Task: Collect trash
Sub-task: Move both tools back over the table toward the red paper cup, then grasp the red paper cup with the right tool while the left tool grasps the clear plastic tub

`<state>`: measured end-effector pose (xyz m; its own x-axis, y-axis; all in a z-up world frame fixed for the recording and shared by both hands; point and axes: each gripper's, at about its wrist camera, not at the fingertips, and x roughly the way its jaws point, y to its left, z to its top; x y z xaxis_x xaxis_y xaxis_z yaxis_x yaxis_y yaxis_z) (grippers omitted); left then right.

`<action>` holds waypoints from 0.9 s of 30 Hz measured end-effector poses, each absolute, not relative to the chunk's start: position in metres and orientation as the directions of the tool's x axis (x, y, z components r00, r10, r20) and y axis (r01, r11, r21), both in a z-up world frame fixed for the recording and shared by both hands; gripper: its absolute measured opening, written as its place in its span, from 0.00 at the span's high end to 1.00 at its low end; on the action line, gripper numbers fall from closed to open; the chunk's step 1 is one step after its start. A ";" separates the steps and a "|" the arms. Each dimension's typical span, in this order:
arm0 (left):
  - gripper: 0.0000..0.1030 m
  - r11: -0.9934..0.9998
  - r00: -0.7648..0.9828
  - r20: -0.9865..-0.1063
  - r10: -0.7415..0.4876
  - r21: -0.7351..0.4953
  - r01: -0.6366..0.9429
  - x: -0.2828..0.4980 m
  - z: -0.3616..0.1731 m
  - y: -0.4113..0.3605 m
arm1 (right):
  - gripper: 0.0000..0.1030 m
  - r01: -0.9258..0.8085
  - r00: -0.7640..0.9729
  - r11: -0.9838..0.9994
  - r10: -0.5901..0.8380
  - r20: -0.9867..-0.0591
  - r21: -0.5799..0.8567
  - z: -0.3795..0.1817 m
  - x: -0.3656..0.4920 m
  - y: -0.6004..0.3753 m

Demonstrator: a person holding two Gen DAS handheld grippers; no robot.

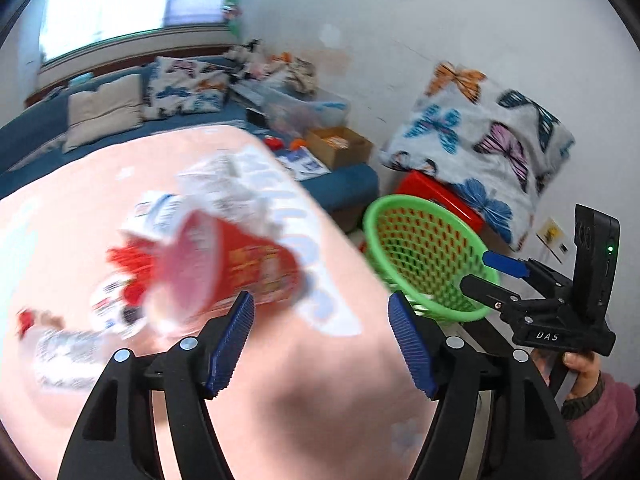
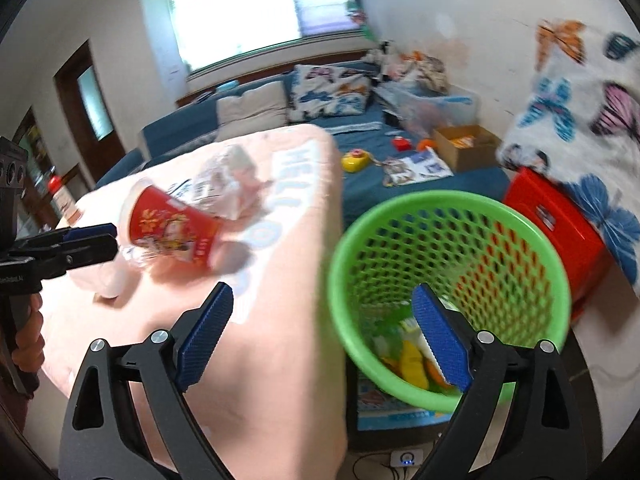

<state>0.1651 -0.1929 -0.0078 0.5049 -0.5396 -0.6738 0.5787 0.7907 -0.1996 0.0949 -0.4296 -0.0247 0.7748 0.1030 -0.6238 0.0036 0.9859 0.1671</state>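
Here, in the left wrist view, the left gripper (image 1: 321, 344) is seen at the bottom centre, its ribbed blue pads (image 1: 232, 344) set well apart with nothing between them but pink cloth; the jaws are open and empty. Just above the left pad a red paper cup (image 1: 224, 268) lies on its side, blurred, its wide mouth turned toward the lower left; crumpled white wrappers (image 1: 224, 188) with printed text are heaped behind it in the middle of the frame; all of it rests on a soft pink cloth (image 1: 300, 380) bearing pale blue letters. At the right of centre a round green plastic basket (image 1: 424, 260) with a perforated lattice wall is seen tilted beside the cloth's edge.

In the right wrist view the right gripper (image 2: 322, 336) is held wide open at the bottom centre, nothing gripped; its right pad overlaps the basket's mouth in the picture, and yellow and orange scraps (image 2: 412, 360) lie in the bottom of the basket. Behind the basket, at the right edge, a glossy red plastic box (image 2: 560, 224) is partly covered by a fleecy butterfly-print blanket (image 2: 580, 112).
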 end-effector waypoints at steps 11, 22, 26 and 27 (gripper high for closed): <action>0.32 0.907 0.654 -0.647 -0.391 -0.151 0.392 0.161 0.004 -0.084 | 0.12 -0.231 0.737 0.973 0.180 -0.652 0.008 -0.016 0.137 -0.358; 0.31 0.946 0.668 -0.673 -0.317 -0.175 0.273 0.165 -0.010 -0.019 | 0.12 -0.469 0.687 0.865 0.232 -0.689 -0.177 -0.025 0.178 -0.291; 0.31 0.941 0.648 -0.685 -0.331 -0.187 0.283 0.166 -0.018 -0.014 | 0.12 -0.524 0.674 0.822 0.239 -0.699 -0.224 -0.030 0.189 -0.278; 0.31 0.938 0.642 -0.689 -0.337 -0.191 0.288 0.168 -0.021 -0.013 | 0.12 -0.538 0.669 0.810 0.242 -0.703 -0.233 -0.032 0.192 -0.274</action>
<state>0.1675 -0.0134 -0.0206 0.6420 -0.3369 -0.6887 0.2878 0.9385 -0.1909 0.1923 -0.2737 -0.0317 0.6688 0.2422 -0.7029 -0.5379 0.8103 -0.2327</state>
